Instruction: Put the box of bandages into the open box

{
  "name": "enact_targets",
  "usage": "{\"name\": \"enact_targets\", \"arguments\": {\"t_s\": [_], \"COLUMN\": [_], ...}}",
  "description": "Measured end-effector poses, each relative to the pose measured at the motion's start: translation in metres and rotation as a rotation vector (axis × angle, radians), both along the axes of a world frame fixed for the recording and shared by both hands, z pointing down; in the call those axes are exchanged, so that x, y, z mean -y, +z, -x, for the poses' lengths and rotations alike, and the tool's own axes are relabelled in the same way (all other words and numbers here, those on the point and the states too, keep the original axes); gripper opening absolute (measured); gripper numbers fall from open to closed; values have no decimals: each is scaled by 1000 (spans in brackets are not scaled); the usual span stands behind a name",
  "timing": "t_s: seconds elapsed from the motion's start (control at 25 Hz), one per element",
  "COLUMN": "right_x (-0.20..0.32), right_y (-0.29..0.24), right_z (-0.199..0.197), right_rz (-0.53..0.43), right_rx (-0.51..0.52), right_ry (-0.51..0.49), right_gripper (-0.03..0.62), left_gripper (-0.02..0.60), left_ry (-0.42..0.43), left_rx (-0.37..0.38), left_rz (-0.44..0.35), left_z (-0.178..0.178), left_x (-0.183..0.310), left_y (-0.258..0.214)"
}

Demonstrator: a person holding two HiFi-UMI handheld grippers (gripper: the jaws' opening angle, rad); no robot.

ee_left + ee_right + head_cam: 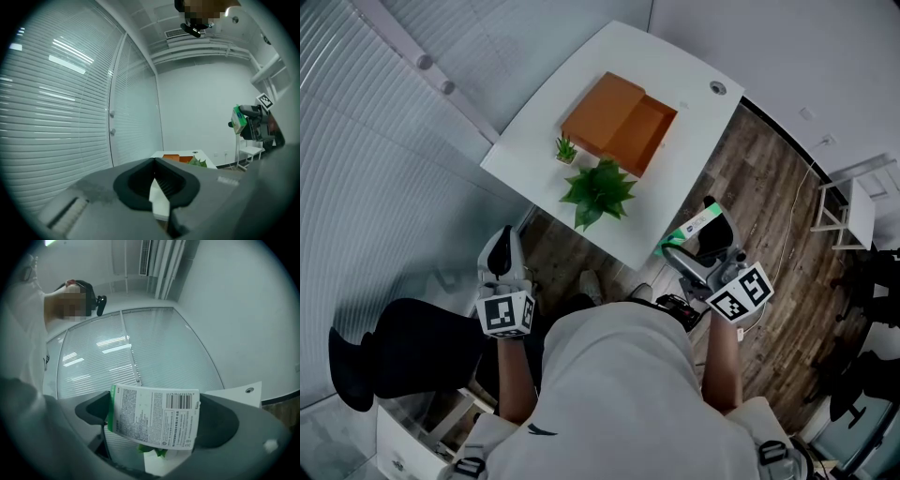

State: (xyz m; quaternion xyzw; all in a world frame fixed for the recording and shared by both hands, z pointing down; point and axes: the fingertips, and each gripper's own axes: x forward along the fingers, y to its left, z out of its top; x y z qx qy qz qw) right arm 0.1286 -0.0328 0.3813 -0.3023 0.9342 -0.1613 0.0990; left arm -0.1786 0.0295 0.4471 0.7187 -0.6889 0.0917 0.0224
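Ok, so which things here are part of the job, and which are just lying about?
Job: box of bandages, clamped in the right gripper; orange open box on the table.
Lying about: large plant; small plant; left gripper, shut and empty.

Seen from above, a person wears a pale grey short-sleeved top with a small dark logo on its left side. Each hand carries a hand-held tool. The left gripper has a rounded shell in black and pale grey. At its near end sits a white cube with black square markers. The right gripper is grey and black, with its own black-and-white marker cube. Seen close up, both tools have smooth grey housings with black-lined recesses.
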Motion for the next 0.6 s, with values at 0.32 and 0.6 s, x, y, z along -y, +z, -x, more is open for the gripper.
{"name": "enact_targets", "arguments": {"t_s": [0.32,0.6], "right_x": [7,23], "right_y": [7,5], "right_z": [9,25], "right_rz": [17,22], "right_rx": [-28,-54], "right_ry": [39,88], "right_gripper": [565,565], "left_gripper": [6,6], "left_ry": [33,69], "left_rx": [3,2], "left_rz": [-8,-27], "left_z": [12,36], "left_x": [16,40], "left_y": [-2,-5]}}
